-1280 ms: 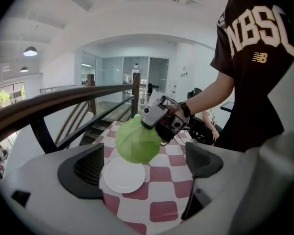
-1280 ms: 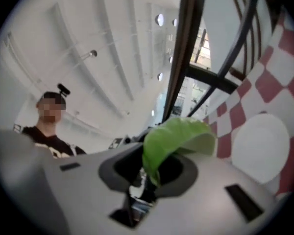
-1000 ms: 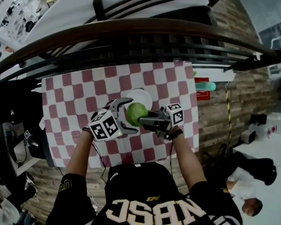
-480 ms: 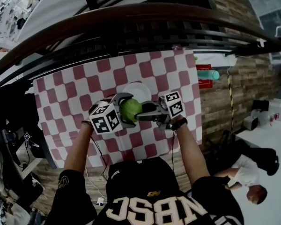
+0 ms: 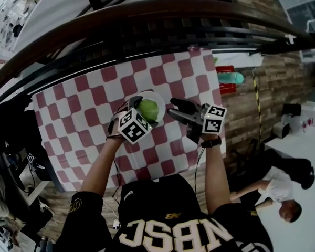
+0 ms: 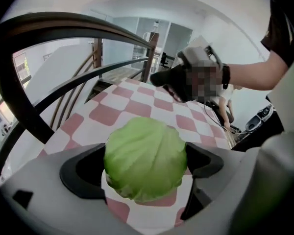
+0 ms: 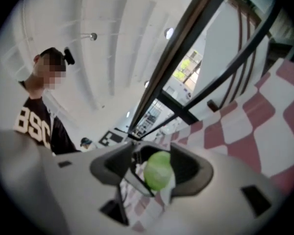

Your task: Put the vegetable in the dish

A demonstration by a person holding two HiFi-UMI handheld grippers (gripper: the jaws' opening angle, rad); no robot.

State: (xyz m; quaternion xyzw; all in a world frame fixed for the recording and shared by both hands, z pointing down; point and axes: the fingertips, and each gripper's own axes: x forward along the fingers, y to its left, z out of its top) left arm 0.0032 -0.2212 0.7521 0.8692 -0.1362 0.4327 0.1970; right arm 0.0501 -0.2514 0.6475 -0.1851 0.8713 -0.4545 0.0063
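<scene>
head view takes in the back of the person's black shirt (image 5: 168, 235), where large pale block letters run across it; the end of the row seems to read "nbsc". right gripper view catches "bsc" on the same shirt. each gripper carries a cube printed with black-and-white square markers, no words on them.

left gripper (image 5: 146, 111) has its fingers (image 6: 83, 173) closed on a round green cabbage (image 6: 144, 155), one on each side. from above, the cabbage sits over the white dish (image 5: 160, 96), near the middle of the surface; whether it touches the dish cannot be told.

right gripper (image 5: 174, 107) is just right of the dish, apart from the cabbage. its fingers (image 7: 112, 168) are opening with nothing between them; the cabbage shows only beyond them.

a red-and-white checked cloth (image 5: 94, 96) covers the surface. at its far right edge lie a teal cylinder (image 5: 232, 78) and a red object (image 5: 226, 88). a dark curved railing (image 5: 147, 12) arcs across the far side. the floor (image 5: 252, 104) has a brick-like wood pattern, and a second person (image 5: 275, 193) in a white top is at the near right.
</scene>
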